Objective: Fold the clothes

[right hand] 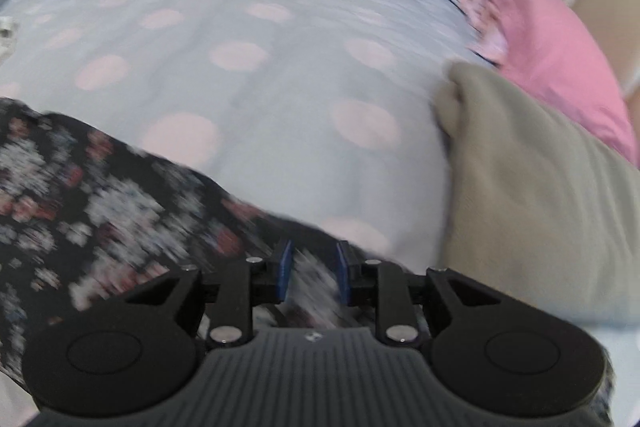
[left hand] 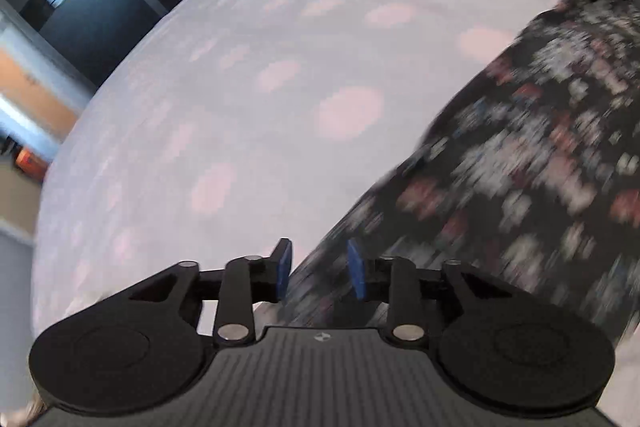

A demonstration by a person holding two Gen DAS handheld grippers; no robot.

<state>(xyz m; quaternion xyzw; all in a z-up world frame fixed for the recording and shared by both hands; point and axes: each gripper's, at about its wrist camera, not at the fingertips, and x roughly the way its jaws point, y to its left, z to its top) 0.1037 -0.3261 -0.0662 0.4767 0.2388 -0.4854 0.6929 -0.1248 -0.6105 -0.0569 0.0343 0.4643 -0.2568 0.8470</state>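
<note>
Left tool (left hand: 320,269): blue pads parted with a clear gap, gripping nothing; it hangs over the near left edge of the garment.
Right tool (right hand: 311,273): pads parted, somewhat narrower, nothing pinched; floral cloth shows below the gap, but whether the pads touch it is lost in blur.
Floral garment (right hand: 100,203): dark cloth with white and red flowers, lying flat on the bed at its near side. In the left wrist view (left hand: 520,155) its long edge runs diagonally from the tool up to the right.
Bed (left hand: 260,67): pale sheet with pink dots; a wide bare stretch lies beyond the garment's far edge.
Beige cloth (right hand: 540,195): folded heap just right of the right tool, bounding that side.
Pink pillow (right hand: 560,59): behind the beige cloth, at the bed's right edge.
Left bed edge (left hand: 52,163): drops to the floor; dark shelving stands beyond.
</note>
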